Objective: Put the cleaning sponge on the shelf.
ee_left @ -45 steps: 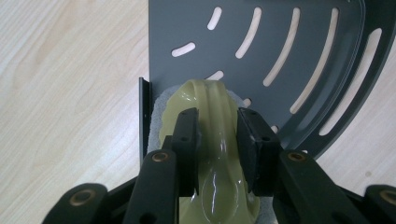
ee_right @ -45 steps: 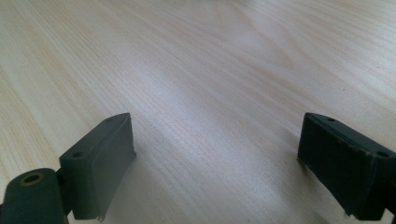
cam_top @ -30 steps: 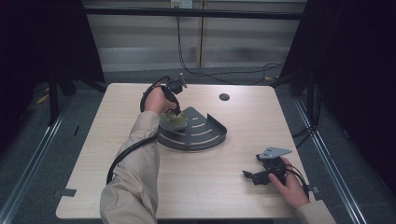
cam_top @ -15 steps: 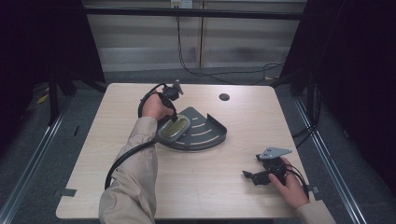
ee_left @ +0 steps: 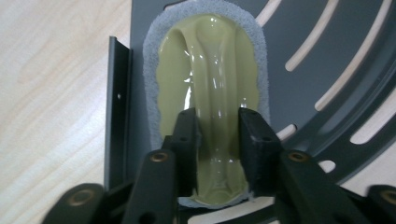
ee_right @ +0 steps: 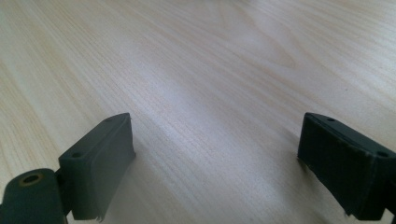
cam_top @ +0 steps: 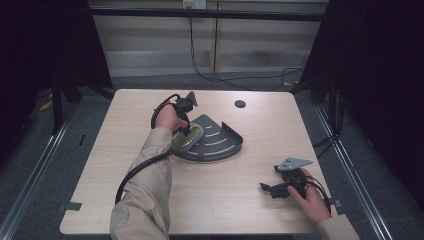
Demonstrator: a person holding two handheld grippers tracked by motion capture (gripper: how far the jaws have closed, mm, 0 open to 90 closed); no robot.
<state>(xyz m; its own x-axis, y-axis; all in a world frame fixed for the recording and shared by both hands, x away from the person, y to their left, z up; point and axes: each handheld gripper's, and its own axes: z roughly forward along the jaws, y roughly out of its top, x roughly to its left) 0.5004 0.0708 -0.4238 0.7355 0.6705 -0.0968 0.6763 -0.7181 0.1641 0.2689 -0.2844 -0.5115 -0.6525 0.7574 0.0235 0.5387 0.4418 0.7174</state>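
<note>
Olive-green glossy scrubber with a grey foam rim (ee_left: 208, 84) is lying in the dark grey slotted quarter-round metal rack (cam_top: 220, 142) at the centre of the high view. The left gripper (cam_top: 187, 131) is reaching down onto it there, but only the left gripper view is showing the grip: the left gripper's jaws are pinching narrowly on the scrubber's raised handle ridge, near the rack's straight side wall. Lower right in the high view, the right gripper (cam_top: 272, 190) is resting on the pale wooden table (cam_top: 240, 210); its own view is showing jaws spread wide over bare wood, holding nothing.
</note>
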